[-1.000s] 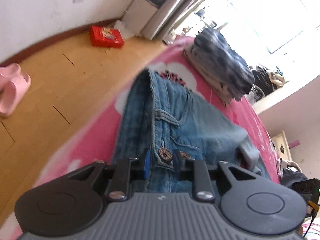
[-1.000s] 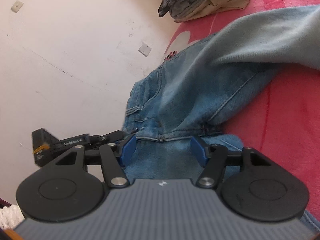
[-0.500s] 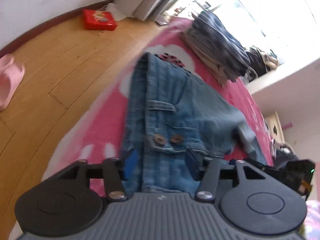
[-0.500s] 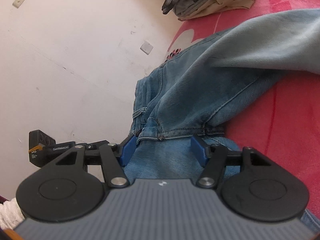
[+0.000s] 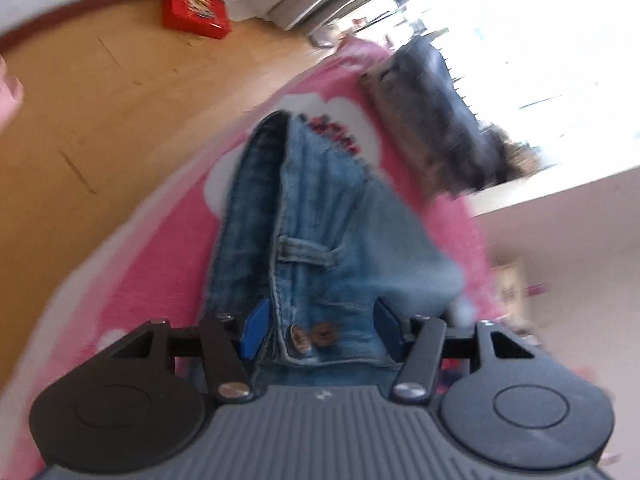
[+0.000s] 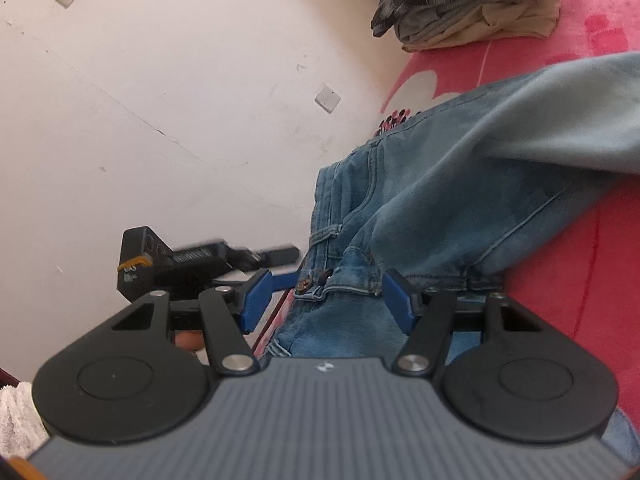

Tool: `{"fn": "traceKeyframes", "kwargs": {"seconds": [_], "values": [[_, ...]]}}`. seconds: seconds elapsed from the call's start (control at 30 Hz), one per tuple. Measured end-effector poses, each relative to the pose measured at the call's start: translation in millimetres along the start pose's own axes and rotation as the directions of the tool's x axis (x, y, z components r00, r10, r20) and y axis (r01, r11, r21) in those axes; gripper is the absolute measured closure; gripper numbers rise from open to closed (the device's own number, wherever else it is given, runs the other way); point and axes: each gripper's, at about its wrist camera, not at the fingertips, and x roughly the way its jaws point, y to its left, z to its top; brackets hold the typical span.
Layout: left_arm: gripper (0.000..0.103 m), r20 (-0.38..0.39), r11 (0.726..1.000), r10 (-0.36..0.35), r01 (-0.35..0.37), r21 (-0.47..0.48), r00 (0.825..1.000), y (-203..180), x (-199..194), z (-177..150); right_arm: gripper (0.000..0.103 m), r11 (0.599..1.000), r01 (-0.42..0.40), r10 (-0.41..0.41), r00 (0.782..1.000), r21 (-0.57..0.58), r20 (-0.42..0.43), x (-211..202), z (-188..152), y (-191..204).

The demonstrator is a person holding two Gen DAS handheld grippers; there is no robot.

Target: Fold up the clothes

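Both claws released: left claw (image 5: 320,330), right claw (image 6: 327,300) straddling jeans (image 5: 320,216) waistband on pink blanket (image 5: 160,248).

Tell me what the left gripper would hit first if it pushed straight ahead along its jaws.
Most likely the jeans: the left gripper has its jaws open either side of the buttoned waistband, which lies directly ahead on the pink blanket. Depth is hard to judge through the motion blur.

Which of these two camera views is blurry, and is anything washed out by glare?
Left wrist view: motion-blurred, jeans and folded pile smeared, window blown out white. Right wrist view: mostly sharp, evenly lit, jeans crisp; only the left gripper behind looks smeared.
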Motion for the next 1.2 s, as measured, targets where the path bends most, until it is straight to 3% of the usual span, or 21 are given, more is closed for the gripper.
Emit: {"fn": "traceKeyframes", "kwargs": {"seconds": [0.2,0.3,0.4,0.5,0.6,0.67,0.73,0.77,0.8,0.9,1.2], "values": [[0.045,-0.004,0.995,-0.068,0.067,-0.070,0.998,11,4,6,0.042,0.999,-0.036,0.036,0.999,0.018,-0.007,2,-6,-3],[0.045,-0.007,0.989,-0.108,0.106,-0.100,0.994,14,5,8,0.042,0.996,-0.063,0.060,0.997,-0.065,-0.052,11,-13,13],[0.045,-0.015,0.981,-0.164,0.161,-0.111,0.986,10,-4,10,0.042,0.972,-0.078,0.058,0.994,-0.222,-0.096,23,-23,37],[0.045,-0.008,0.974,-0.195,0.192,-0.122,0.981,8,-13,10,0.043,0.899,-0.077,0.023,0.991,-0.432,-0.128,40,-36,69],[0.045,-0.007,0.973,-0.203,0.201,-0.115,0.979,4,-18,9,0.047,0.774,-0.070,-0.048,0.984,-0.630,-0.169,66,-55,94],[0.045,-0.008,0.973,-0.203,0.201,-0.110,0.979,2,-18,9,0.056,0.699,-0.060,-0.118,0.973,-0.712,-0.198,85,-68,101],[0.045,-0.016,0.973,-0.205,0.202,-0.107,0.979,2,-18,7,0.082,0.650,-0.030,-0.195,0.959,-0.759,-0.205,102,-78,101],[0.045,-0.020,0.975,-0.202,0.199,-0.103,0.979,2,-17,6,0.087,0.632,-0.007,-0.225,0.955,-0.775,-0.192,107,-81,99],[0.045,-0.023,0.976,-0.196,0.193,-0.099,0.980,4,-17,5,0.089,0.629,0.002,-0.236,0.953,-0.778,-0.188,109,-82,97],[0.042,-0.034,0.980,-0.179,0.175,-0.100,0.983,11,-17,1,0.092,0.674,0.013,-0.207,0.963,-0.739,-0.171,102,-80,93],[0.036,-0.099,0.964,-0.210,0.189,-0.186,0.973,25,7,-8,0.093,0.740,0.030,-0.134,0.986,-0.672,-0.103,78,-72,92]]}}
